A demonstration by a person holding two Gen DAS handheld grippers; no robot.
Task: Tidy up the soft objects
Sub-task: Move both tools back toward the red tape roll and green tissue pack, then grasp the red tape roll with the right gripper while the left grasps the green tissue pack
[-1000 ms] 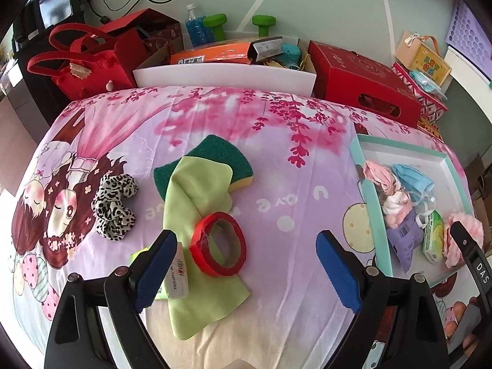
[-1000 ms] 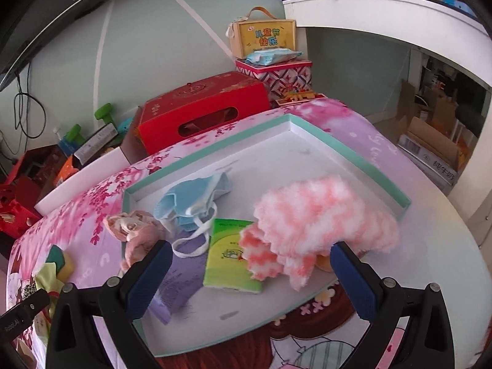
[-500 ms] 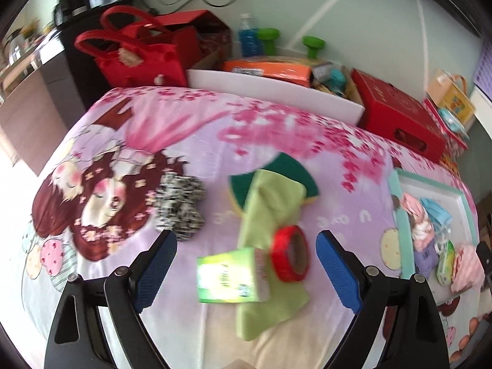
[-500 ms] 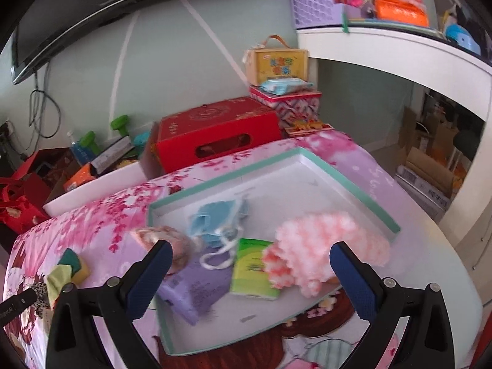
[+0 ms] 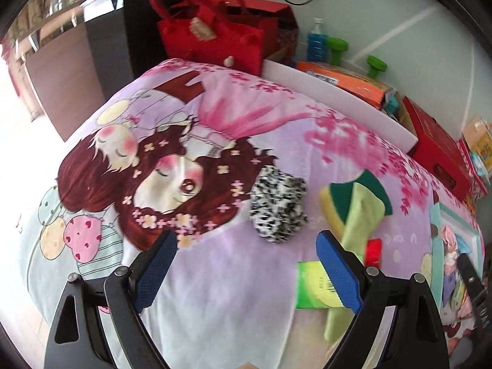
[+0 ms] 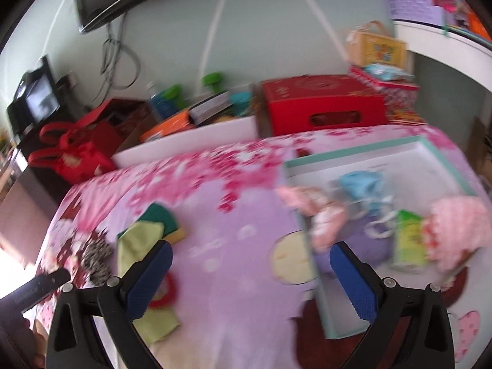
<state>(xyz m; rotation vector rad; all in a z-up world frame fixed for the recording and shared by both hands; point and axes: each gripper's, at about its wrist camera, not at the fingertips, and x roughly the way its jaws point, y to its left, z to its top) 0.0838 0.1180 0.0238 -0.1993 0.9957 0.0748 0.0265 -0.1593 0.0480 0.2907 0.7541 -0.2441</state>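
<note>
Left gripper [image 5: 246, 272]: blue textured pads spread wide, holding nothing, above a printed fleece blanket [image 5: 215, 307].
- Ahead, between the fingers: black-and-white spotted fabric scrunchie [image 5: 278, 207], crumpled, soft.
- Ahead and right: yellow sponge with dark green scouring face [image 5: 373, 189], rectangular; a lime-green cloth [image 5: 359, 218] is draped over it and trails back behind the right finger.
- On the cloth, just beyond the right finger: red tape roll [image 5: 373, 252], seen edge-on.
- Behind the right pad: green glossy packet [image 5: 310, 286], flat, partly hidden.

Right gripper [image 6: 250, 279]: pads likewise wide apart, empty; view blurred.
- Left of the left finger: the same cloth, sponge and scrunchie.
- Ahead and right: shallow white tray with teal rim [image 6: 381, 147]. Contents, left to right: pink ruffled fabric piece [image 6: 319, 212] at the near-left rim; pale blue face mask [image 6: 361, 184]; lilac soft pack [image 6: 369, 240]; green packet; fluffy pink-and-white item [image 6: 455, 227].
</note>
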